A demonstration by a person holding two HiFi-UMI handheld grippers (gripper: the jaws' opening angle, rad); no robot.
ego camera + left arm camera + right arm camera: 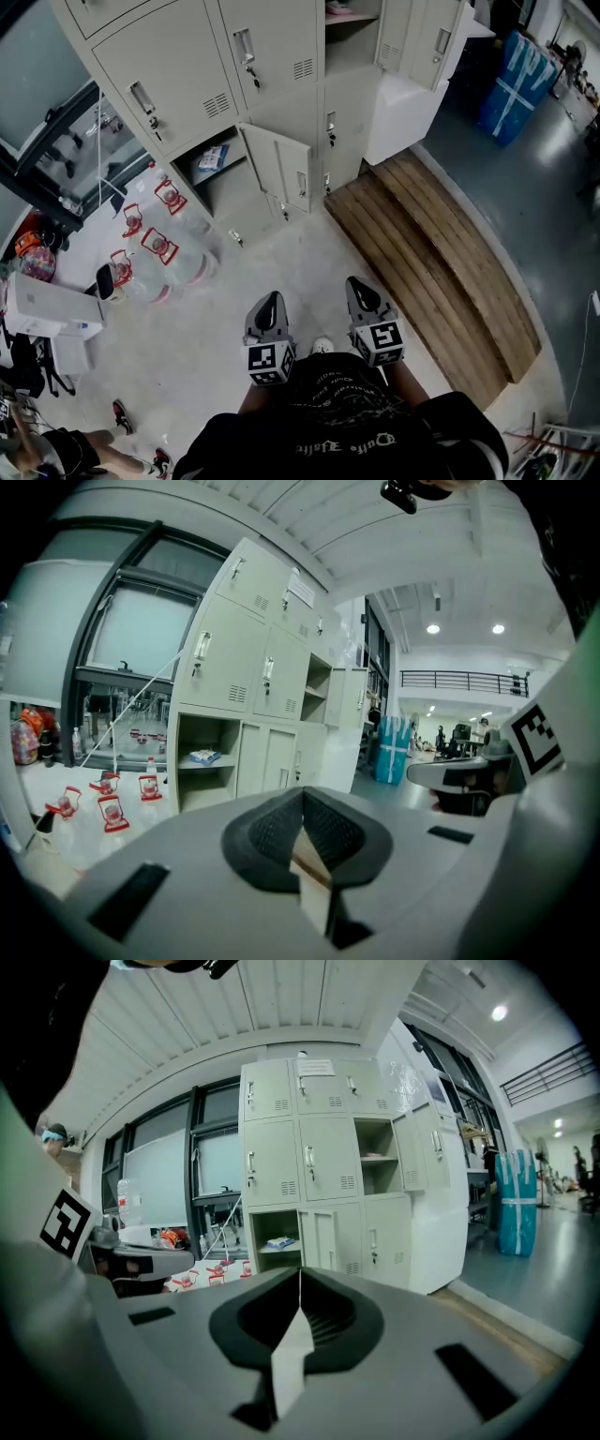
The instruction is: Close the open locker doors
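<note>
From your head camera, the tall beige metal locker bank (272, 56) stands ahead. A low door (281, 173) near its foot hangs wide open, and a higher door (427, 37) towards its right end stands open too. Your left gripper (270, 300) and right gripper (361, 286) are well short of the bank. Clear water bottles with red tags (159, 248) crowd the floor left of the bank, and a slatted wooden platform (441, 281) lies to its right.

In the left gripper view, the jaws are pressed together with nothing between them.

In the right gripper view, the jaws are likewise pinched together and empty.

Watch your step: you could kick a bottle or trip on the platform edge. A hard shove may also bounce the low door back open
</note>
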